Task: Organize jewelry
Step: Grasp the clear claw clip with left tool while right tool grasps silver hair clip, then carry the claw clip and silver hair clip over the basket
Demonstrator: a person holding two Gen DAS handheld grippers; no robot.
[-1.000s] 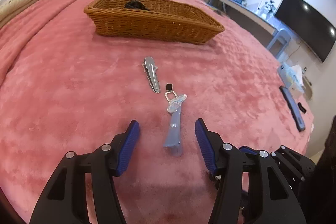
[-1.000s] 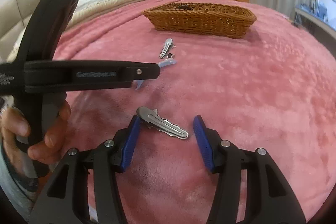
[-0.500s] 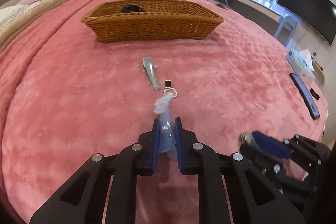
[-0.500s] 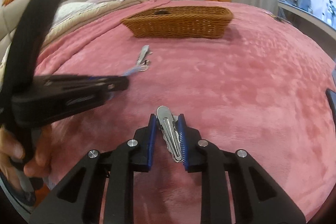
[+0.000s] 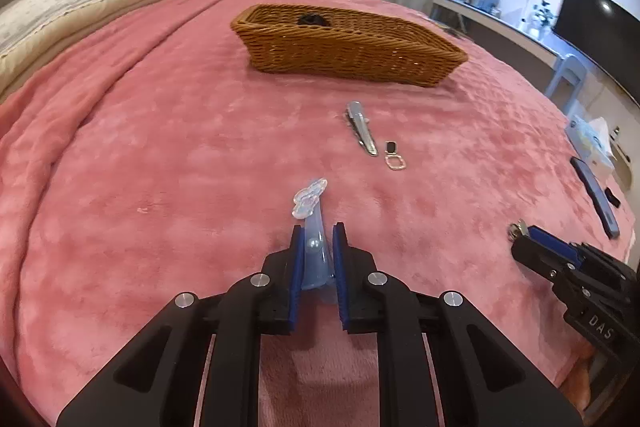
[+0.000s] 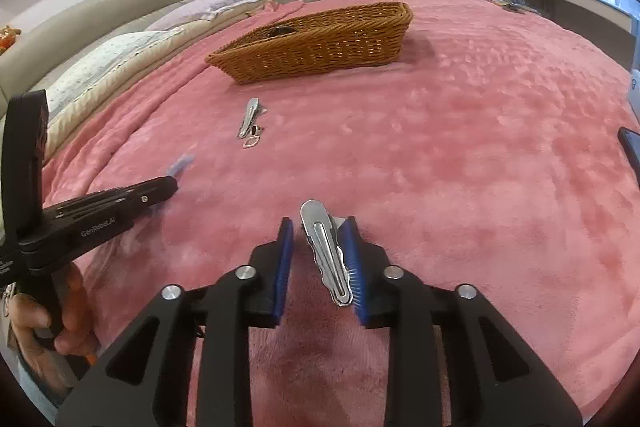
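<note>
The left tongs (image 5: 317, 245) are clamping the blue clip (image 5: 314, 227), its long axis pointing toward the basket (image 5: 344, 47) at twelve o'clock. The right tongs (image 6: 320, 259) are opening, the silver clip (image 6: 326, 255) leaning against the right pad, the basket lying at twelve.

I am looking along my left gripper (image 5: 317, 259): matte black angular linkage arms, four round silver screw heads shining across them, and flat blue ribbed pads (image 5: 297, 267) lining the inner faces of the fingers. My right gripper (image 6: 320, 263) is showing the same build, black with silver screws and blue pads. White lettering is showing on the black side of the left unit, partly blurred.
</note>
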